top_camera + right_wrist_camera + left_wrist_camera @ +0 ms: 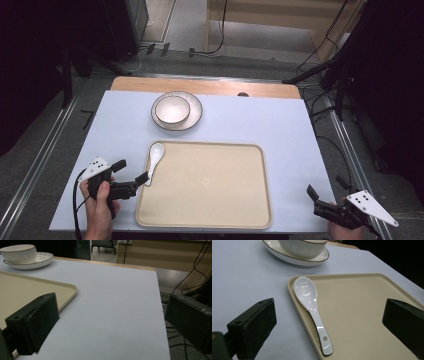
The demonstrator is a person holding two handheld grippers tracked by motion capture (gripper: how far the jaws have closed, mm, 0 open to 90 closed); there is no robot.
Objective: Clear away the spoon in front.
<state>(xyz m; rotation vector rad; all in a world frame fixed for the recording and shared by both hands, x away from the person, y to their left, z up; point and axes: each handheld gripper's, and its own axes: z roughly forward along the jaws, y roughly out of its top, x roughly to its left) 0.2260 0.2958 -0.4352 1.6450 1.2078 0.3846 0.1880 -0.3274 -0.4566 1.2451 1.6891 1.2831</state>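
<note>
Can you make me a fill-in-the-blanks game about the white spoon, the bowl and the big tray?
1. The glossy white ceramic spoon lies along the left edge of the beige rectangular ____.
2. The white ribbed bowl sits on a round white ____ with a dark rim.
3. The left gripper has its jaws ____ on either side of the spoon's handle.
4. The right gripper holds ____.

Missing words: tray; plate; open; nothing
</note>
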